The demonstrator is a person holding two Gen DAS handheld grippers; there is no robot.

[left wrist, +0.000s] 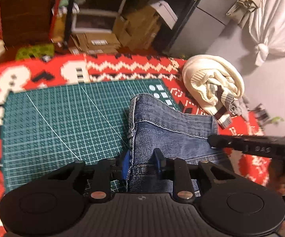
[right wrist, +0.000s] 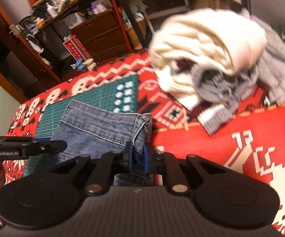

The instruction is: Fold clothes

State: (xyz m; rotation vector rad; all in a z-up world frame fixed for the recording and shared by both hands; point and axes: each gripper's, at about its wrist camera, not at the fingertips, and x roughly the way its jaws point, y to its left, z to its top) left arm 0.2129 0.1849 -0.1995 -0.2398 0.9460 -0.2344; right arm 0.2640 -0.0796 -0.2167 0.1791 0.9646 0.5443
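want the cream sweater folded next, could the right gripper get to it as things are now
Probably not yet. The right gripper is shut on the jeans, so it must let go first. Otherwise the way looks free: the cream sweater lies beyond it on the red patterned cloth, with nothing between.

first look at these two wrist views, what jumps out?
The folded blue jeans in the middle, lying on the green cutting mat, with the left gripper and right gripper each clamped on a near edge of the denim. Behind them to the right sits a crumpled cream sweater on the loud red patterned blanket.
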